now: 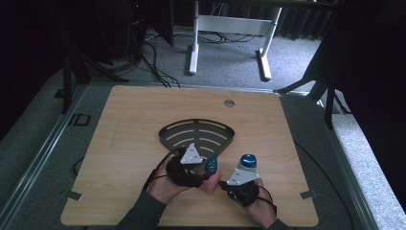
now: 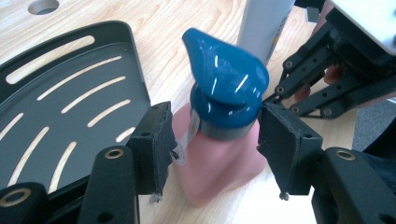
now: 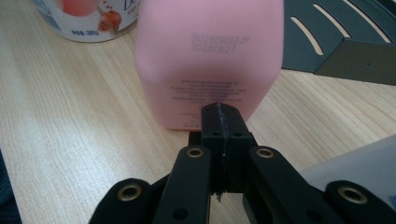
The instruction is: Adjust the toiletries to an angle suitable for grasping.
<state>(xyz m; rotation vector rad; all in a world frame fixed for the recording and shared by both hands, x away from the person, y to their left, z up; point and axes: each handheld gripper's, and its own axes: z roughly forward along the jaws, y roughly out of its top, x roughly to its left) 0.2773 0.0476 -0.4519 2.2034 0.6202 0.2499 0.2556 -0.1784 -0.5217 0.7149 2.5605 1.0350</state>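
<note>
Wooden table [image 1: 124, 143], near edge: left gripper [image 2: 212, 140] straddles the pink bottle [image 2: 219, 163], jaws apart. Right gripper [image 3: 219, 116] is clenched, empty. Likely next: clamp the neck, lift into the rack [image 1: 196, 129].

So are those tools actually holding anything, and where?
The left tool straddles the pink bottle just under its blue cap; contact can't be confirmed. The right tool is shut, holding nothing.

The black slotted fan-shaped metal tray [image 1: 197, 135] sits mid-table, and the pale wood tabletop [image 1: 119, 158] lies bare to its left, right and far side. On its near side the way is crowded: a pink bottle with a glossy blue pump cap [image 2: 224, 93] stands just beside its edge, with a white cylinder [image 2: 264, 23] behind that bottle.
</note>
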